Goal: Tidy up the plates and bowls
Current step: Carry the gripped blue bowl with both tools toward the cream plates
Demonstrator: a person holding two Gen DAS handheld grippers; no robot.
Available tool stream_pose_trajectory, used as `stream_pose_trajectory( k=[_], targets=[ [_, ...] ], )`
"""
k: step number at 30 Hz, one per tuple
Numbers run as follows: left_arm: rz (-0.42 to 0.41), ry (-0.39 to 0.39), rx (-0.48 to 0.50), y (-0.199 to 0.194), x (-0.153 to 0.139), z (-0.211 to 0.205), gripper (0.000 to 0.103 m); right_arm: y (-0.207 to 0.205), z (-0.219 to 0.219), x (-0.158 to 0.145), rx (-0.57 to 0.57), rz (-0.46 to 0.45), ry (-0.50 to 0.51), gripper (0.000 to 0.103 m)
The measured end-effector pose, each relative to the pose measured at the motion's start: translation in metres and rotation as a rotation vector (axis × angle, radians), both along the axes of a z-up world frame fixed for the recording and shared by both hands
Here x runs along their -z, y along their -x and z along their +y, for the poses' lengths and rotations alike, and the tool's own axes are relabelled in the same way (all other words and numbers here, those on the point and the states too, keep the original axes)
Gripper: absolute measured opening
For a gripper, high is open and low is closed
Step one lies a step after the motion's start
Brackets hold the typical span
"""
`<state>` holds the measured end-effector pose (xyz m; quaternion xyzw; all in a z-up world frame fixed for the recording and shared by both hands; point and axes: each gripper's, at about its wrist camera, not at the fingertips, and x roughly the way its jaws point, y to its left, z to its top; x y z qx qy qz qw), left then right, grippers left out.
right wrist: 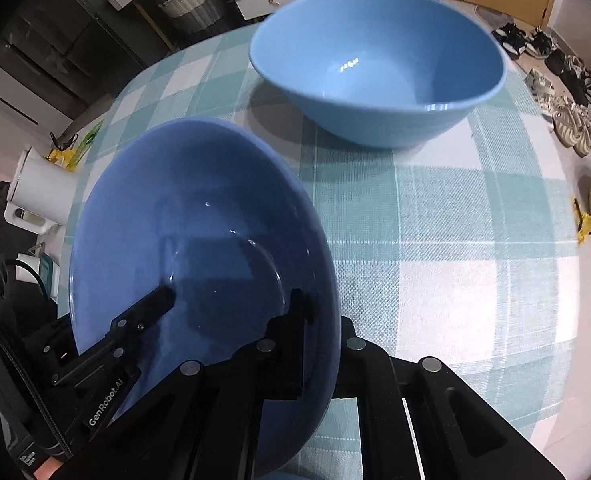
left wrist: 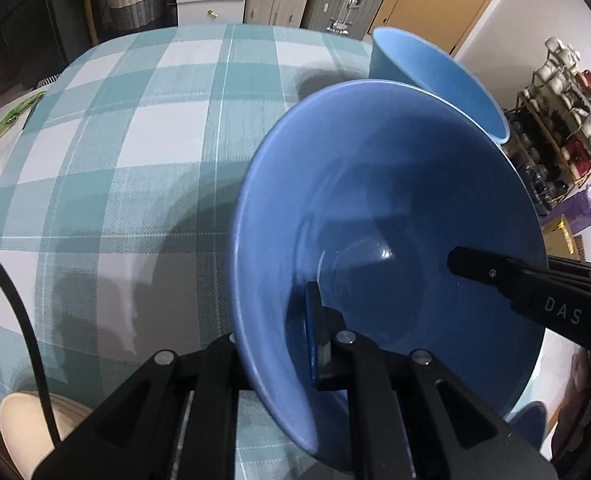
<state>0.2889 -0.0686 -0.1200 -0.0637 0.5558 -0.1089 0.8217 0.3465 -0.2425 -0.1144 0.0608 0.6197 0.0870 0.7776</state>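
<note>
While both tongs clamp opposite rims, the dark blue bowl point(left wrist: 375, 216) hangs tilted over the checked bench point(left wrist: 135, 140).
Left wrist view: left tongs point(left wrist: 279, 344) pinch the near rim. Right wrist view: right tongs point(right wrist: 319, 344) grip likewise; the glazed bowl looks rigid, slippery, probably breakable; the lighter bowl point(right wrist: 375, 68) sits beyond.

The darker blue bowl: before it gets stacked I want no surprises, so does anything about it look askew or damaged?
The darker blue bowl is tilted, pinched at opposite rim edges by the left gripper and right gripper. No chips or spills show. The lighter bowl sits upright on the tablecloth.
</note>
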Motion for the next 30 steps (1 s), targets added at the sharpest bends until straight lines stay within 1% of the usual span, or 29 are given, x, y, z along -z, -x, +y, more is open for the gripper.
stream_pose_trajectory(
  k=[5,12,14,20,23,25,29,30],
  targets=[
    [-0.006,0.033,0.012,0.005,-0.010,0.000,0.009,0.004,0.002,-0.021,-0.012,-0.025,0.020,0.005],
    [-0.061,0.021,0.065,0.023,-0.032,-0.013,0.009,0.024,-0.009,-0.045,-0.005,-0.048,0.033,0.005],
    [-0.063,0.026,0.081,0.027,-0.036,-0.017,0.009,0.032,-0.015,-0.051,0.009,-0.050,0.038,0.005],
    [-0.095,0.026,0.116,0.050,-0.058,-0.026,0.009,0.064,-0.026,-0.079,0.025,-0.073,0.028,0.005],
    [-0.089,0.061,0.121,0.065,-0.068,-0.025,0.009,0.080,-0.026,-0.091,0.025,-0.074,0.045,0.005],
    [-0.093,0.064,0.128,0.074,-0.072,-0.027,0.009,0.092,-0.025,-0.098,0.020,-0.080,0.058,0.005],
    [-0.117,0.042,0.152,0.095,-0.081,-0.033,0.009,0.120,-0.029,-0.108,0.025,-0.094,0.068,0.005],
    [-0.115,0.053,0.162,0.099,-0.083,-0.033,0.009,0.128,-0.030,-0.112,0.027,-0.106,0.072,0.005]
  ],
)
